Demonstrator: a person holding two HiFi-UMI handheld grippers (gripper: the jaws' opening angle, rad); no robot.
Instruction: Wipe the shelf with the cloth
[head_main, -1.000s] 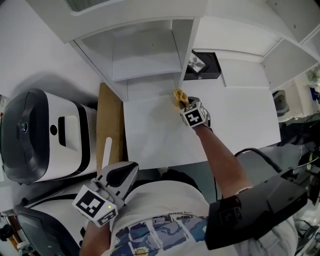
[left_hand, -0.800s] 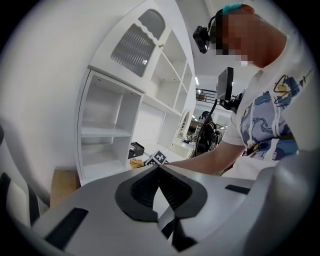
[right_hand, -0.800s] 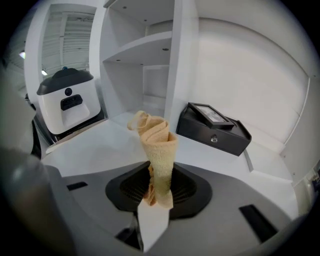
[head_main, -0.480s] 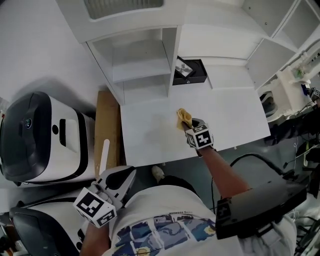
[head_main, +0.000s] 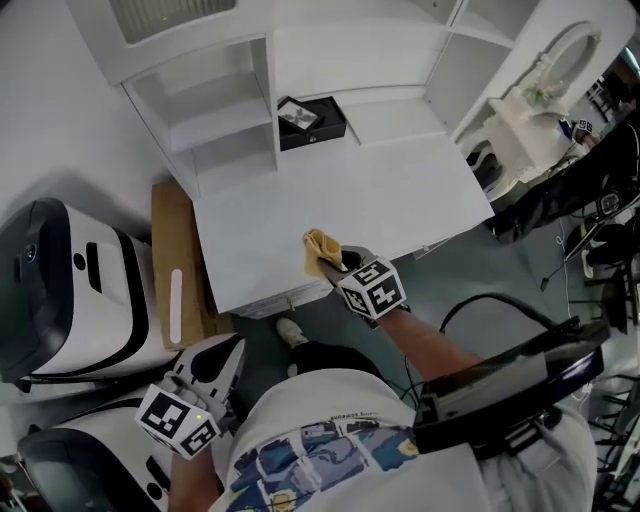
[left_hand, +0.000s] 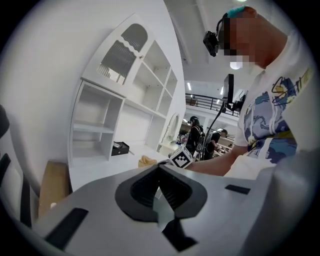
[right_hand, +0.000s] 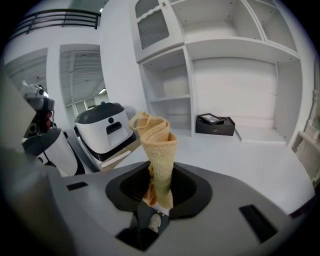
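Cloth, yellow and rolled into a loose cone, sits at the front edge of the white bench, well short of the shelf unit at the back. The right hand-held gripper is clenched on its lower end, so the free end sticks forward as the wiping pad. In the right gripper view that end stands clear in the air, and it likely does not press on any surface. A black box sits beside the shelf's cubbies. The left hand-held gripper hangs low at the person's side, probably parked out of the way. Its jaws are drawn together with nothing between them.
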